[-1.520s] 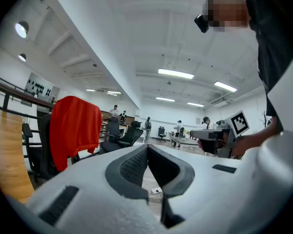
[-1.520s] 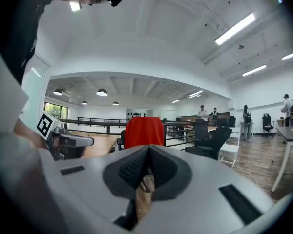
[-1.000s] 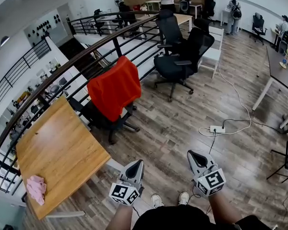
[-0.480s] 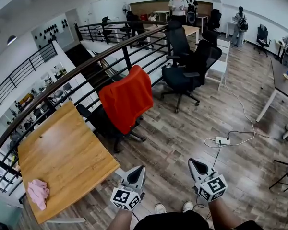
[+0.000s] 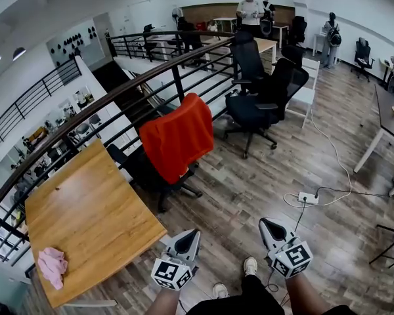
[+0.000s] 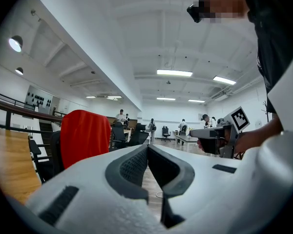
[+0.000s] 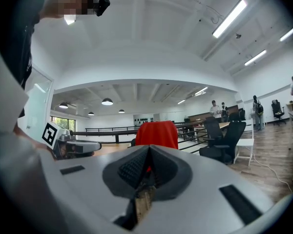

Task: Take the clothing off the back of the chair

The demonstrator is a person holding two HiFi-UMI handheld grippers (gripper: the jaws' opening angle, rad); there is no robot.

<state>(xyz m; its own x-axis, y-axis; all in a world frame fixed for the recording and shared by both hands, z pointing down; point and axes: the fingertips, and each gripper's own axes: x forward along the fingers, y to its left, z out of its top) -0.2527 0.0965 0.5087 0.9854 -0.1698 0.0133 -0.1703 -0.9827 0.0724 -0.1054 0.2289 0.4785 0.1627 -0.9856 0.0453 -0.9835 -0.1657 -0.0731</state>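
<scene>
Noting the layout from the head view: red clothing [image 5: 177, 136] hangs over the back of a black chair [image 5: 136, 168]; it covers the top edge and most of the backrest, so gravity and the fold over that edge are all that keep it there.

Chair stands between the wooden desk [image 5: 85, 218] and the open floor, near the railing [image 5: 118, 94]; its draped back faces the person, which leaves the cloth reachable from this side without turning the chair.

Left gripper [image 5: 190, 236] and right gripper [image 5: 269, 227] are held low and level in front of the body, side by side, both aimed toward the chair and well apart from it.

Fingers of each are pressed together with nothing between them; the red seen past the right pair in the right gripper view is the distant clothing, not a hold. Judgement: shut because there is nothing to carry yet.

Task not begun; clothing untouched. Judgement: next step is closing the gap, spreading the fingers, then pinching near the top fold and lifting upward, since a sideways pull may roll the chair.

Pink cloth [image 5: 51, 266] on the desk corner is well away from both grippers.
</scene>
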